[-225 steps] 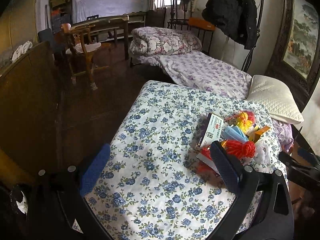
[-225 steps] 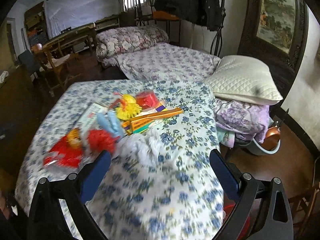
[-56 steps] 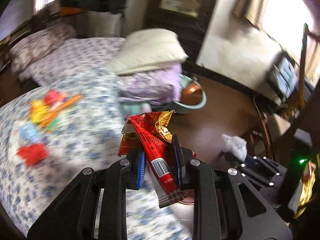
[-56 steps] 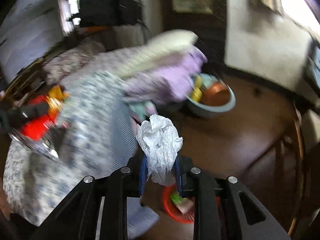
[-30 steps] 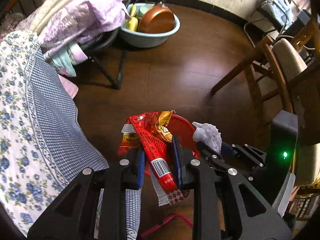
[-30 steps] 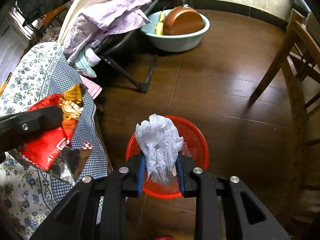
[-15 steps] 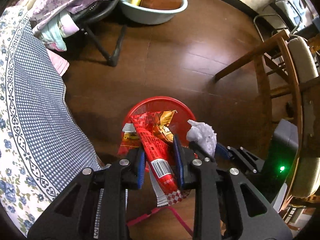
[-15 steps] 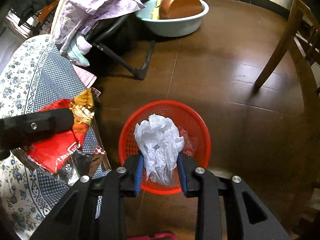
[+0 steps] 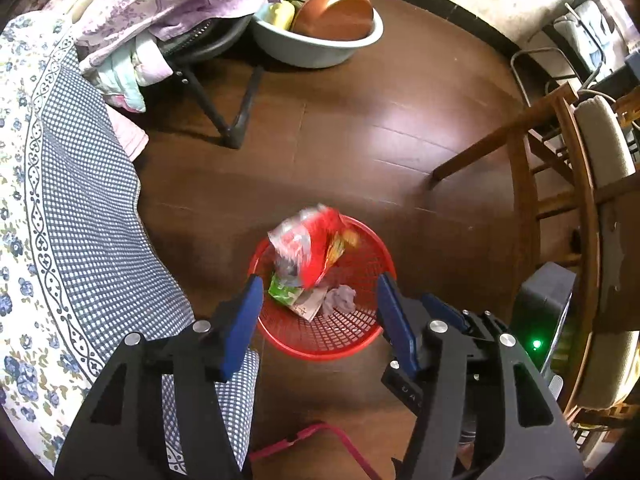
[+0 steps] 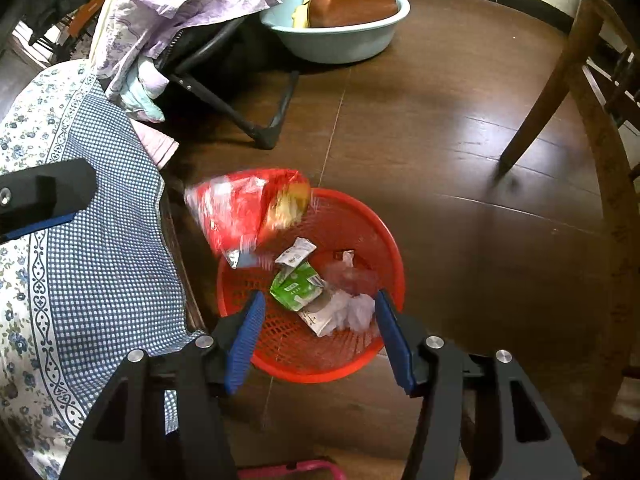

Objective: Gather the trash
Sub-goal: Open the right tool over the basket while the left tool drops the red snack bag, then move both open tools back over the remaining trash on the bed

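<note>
Right wrist view: red basket (image 10: 360,356) at 12 o'clock.
Red wrapper (image 10: 244,208): blurry, at rim, 10 o'clock.
Left gripper (image 9: 320,312): fingers wide, holding nothing.
Right gripper (image 10: 316,328): fingers wide too.
Tip: keep over basket.

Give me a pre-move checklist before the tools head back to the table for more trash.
1. Left tool open and holding nothing: ok.
2. Right tool open and holding nothing: ok.
3. White plastic bag inside the red basket: ok.
4. Red snack wrapper settled inside the basket: cannot tell; it is blurred over the rim on the table side and may fall outside.
5. Basket upright on the floor: ok.
6. Trash remaining on the table: cannot tell; only the hanging edge of the tablecloth shows.
</note>
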`<act>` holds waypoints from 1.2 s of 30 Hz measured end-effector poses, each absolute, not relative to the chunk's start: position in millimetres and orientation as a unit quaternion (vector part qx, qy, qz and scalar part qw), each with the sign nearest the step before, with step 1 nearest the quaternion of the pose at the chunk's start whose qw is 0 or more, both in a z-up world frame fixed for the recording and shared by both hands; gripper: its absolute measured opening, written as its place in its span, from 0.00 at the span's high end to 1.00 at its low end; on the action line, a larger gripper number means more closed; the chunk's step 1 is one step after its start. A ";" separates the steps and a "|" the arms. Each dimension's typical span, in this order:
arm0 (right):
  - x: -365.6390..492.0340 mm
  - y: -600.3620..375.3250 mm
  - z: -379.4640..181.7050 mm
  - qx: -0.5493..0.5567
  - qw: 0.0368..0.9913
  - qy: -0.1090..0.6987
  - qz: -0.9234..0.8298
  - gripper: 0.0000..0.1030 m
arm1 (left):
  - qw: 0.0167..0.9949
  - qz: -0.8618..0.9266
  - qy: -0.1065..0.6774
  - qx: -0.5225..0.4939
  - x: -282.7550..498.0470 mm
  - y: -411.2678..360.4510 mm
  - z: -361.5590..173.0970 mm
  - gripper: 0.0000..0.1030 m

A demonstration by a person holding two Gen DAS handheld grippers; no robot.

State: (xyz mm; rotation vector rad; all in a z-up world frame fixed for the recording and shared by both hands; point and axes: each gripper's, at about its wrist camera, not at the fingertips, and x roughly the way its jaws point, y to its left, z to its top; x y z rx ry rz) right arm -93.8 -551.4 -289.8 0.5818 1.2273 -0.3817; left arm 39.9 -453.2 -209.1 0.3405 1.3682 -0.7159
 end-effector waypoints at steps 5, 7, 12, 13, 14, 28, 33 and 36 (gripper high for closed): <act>-96.3 -552.5 -284.6 0.266 0.763 0.562 -0.179 0.46 | 0.714 -0.319 0.609 0.132 44.7 -445.6 -195.4 0.43; -95.4 -551.9 -277.9 0.262 0.766 0.559 -0.179 0.46 | 0.719 -0.322 0.604 0.121 45.2 -441.1 -183.8 0.43; -88.9 -546.4 -259.1 0.251 0.775 0.552 -0.177 0.46 | 0.736 -0.331 0.583 0.099 43.5 -426.8 -150.5 0.43; -87.5 -544.3 -252.9 0.248 0.778 0.549 -0.177 0.45 | 0.740 -0.332 0.578 0.093 42.8 -422.1 -142.0 0.43; -86.0 -541.8 -246.1 0.243 0.782 0.547 -0.176 0.45 | 0.744 -0.333 0.573 0.088 41.8 -416.5 -133.6 0.43; -70.5 -473.2 -103.5 0.139 0.858 0.463 -0.175 0.17 | 0.858 -0.273 0.435 0.037 16.2 -254.7 0.9 0.07; -71.3 -416.0 -32.1 0.097 0.900 0.403 -0.136 0.08 | 0.895 -0.208 0.394 -0.003 35.3 -170.9 35.9 0.07; -69.2 -385.1 -9.3 0.074 0.912 0.388 -0.114 0.06 | 0.911 -0.162 0.378 -0.012 51.2 -128.2 49.8 0.07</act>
